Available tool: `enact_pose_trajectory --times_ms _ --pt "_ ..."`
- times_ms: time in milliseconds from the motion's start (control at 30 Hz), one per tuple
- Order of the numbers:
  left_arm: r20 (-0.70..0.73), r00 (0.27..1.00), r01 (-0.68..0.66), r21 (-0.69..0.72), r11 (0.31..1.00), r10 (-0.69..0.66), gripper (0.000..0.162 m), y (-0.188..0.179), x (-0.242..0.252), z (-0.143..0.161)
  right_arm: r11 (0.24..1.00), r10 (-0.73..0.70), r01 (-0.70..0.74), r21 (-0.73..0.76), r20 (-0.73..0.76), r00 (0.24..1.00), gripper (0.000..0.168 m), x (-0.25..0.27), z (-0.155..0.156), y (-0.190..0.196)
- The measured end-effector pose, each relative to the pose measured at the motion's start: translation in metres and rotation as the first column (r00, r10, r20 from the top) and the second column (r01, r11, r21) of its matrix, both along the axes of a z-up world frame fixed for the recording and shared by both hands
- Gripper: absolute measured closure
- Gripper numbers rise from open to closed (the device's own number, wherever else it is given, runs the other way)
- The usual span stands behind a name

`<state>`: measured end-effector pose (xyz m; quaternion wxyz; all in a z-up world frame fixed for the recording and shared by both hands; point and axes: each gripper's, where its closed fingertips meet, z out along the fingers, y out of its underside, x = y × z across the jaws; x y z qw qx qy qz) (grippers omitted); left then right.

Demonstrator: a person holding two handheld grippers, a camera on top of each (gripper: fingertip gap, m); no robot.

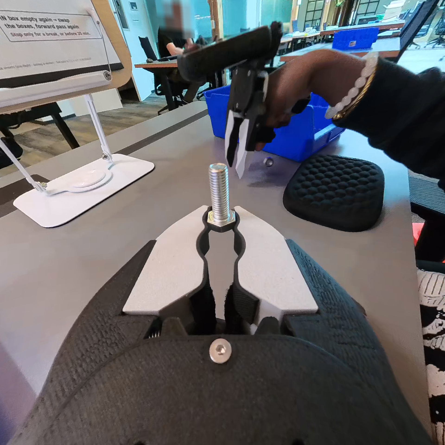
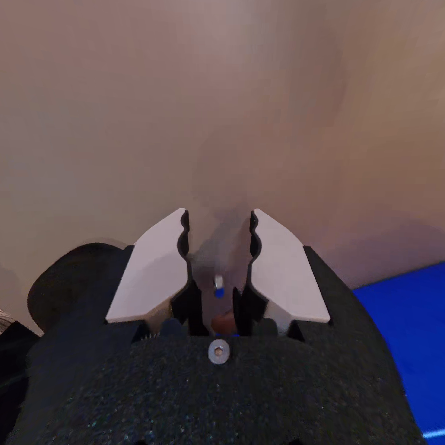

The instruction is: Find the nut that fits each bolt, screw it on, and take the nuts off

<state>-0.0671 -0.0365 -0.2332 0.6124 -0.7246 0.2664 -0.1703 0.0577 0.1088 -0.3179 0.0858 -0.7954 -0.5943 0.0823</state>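
Printed sign (image 1: pixel 48 43) beyond clamped bolt (image 1: pixel 218 192)

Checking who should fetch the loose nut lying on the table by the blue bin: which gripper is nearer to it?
Right. The right gripper hangs open just above and beside the nut. The left gripper sits farther back, shut on the upright bolt.

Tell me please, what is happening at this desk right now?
A person works with two hand-held grippers. The left gripper is shut on the head of a bolt, holding it upright with bare threads. The right gripper hangs open and empty beside the bolt's top. A small nut lies on the desk near a blue bin.
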Motion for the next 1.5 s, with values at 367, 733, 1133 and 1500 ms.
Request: enact_pose_trajectory --times_ms 367,733,1133,1500 --pt "-0.003 1.000 0.021 0.014 1.000 -0.021 0.146 -0.002 0.002 0.000 0.999 -0.015 0.011 0.048 0.069 0.997 0.126 0.031 0.011 0.007" --pt "-0.031 0.999 0.036 0.014 0.999 -0.035 0.146 -0.004 0.006 -0.002 0.996 0.011 -0.018 0.091 0.078 0.997 0.129 0.093 0.015 0.009" --pt "-0.062 0.997 0.047 0.014 0.999 -0.046 0.146 -0.005 0.009 -0.005 0.948 0.278 -0.283 0.148 0.052 0.959 0.135 0.118 0.009 -0.009" --pt "-0.071 0.996 0.058 0.016 0.998 -0.057 0.146 -0.006 0.010 -0.006 0.965 0.229 -0.241 0.102 0.121 0.966 0.138 0.120 -0.007 0.001"
